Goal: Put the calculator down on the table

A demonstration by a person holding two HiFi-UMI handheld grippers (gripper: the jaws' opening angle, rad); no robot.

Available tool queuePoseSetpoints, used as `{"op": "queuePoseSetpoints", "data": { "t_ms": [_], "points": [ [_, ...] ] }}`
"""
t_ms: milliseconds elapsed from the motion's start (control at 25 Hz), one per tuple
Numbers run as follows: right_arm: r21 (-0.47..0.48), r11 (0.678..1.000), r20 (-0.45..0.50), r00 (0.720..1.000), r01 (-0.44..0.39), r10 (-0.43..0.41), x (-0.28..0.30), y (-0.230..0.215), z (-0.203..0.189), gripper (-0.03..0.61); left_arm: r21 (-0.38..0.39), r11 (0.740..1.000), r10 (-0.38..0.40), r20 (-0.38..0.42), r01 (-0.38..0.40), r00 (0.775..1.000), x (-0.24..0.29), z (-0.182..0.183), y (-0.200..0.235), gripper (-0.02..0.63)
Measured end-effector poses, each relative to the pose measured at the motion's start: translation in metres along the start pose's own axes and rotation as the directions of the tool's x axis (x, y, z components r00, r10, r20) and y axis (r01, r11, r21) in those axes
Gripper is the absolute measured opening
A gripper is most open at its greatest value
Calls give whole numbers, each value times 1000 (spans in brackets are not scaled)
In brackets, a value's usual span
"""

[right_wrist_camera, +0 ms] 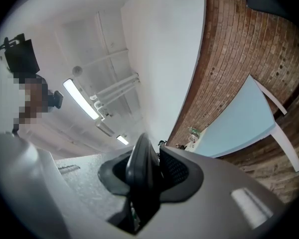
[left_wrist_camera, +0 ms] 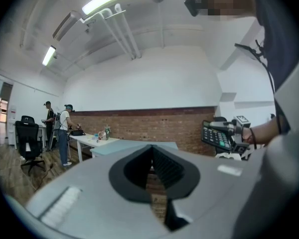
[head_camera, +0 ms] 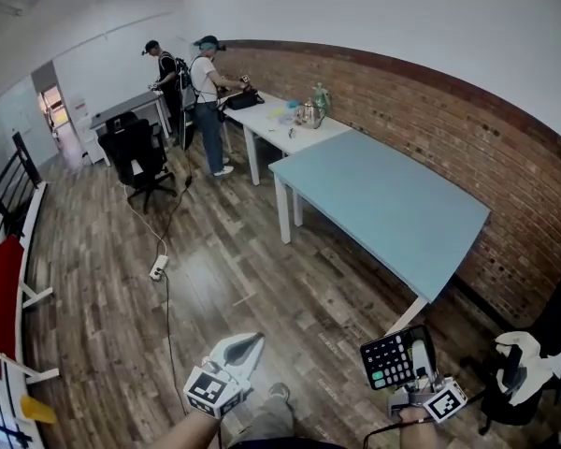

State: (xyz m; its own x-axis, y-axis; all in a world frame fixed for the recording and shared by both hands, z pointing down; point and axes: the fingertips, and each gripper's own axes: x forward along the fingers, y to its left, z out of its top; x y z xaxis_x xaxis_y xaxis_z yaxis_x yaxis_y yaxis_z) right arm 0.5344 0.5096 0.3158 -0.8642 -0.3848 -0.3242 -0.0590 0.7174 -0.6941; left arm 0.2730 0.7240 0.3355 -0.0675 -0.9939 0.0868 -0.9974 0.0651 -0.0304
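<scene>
Right tool (head_camera: 414, 361) clamps calculator (head_camera: 388, 358) by its edge, table (head_camera: 383, 204) well off; left tool (head_camera: 246, 347) closed, empty. Thin grip could drop it.

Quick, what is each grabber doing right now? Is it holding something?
Left gripper: closed, holding nothing.
Right gripper: closed on the calculator.

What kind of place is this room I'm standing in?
Probably an office or shared workroom: a light blue table and a white table stand along a brick wall, a black office chair sits on the wood floor, and two people work at the far end.
</scene>
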Motion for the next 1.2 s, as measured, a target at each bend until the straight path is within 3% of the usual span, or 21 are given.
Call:
{"op": "queuePoseSetpoints", "data": {
  "t_ms": [240,400,760,1000,1200],
  "points": [
    [51,999,44,999,4,-6,44,-23,12,100,-94,993,-63,41,67,997,63,12,44,3],
    [23,999,53,998,36,-37,74,-37,12,100,-55,992,-108,32,110,994,92,18,69,3],
    [23,994,51,993,104,-105,148,-75,-5,100,-99,989,-111,17,112,994,147,9,147,3],
    [-13,994,69,992,104,-103,194,-66,-9,100,-79,988,-133,18,134,991,168,7,195,3],
    [-50,990,48,991,129,-127,220,-75,-11,100,-20,972,-235,26,235,972,194,11,190,3]
  ]
}}
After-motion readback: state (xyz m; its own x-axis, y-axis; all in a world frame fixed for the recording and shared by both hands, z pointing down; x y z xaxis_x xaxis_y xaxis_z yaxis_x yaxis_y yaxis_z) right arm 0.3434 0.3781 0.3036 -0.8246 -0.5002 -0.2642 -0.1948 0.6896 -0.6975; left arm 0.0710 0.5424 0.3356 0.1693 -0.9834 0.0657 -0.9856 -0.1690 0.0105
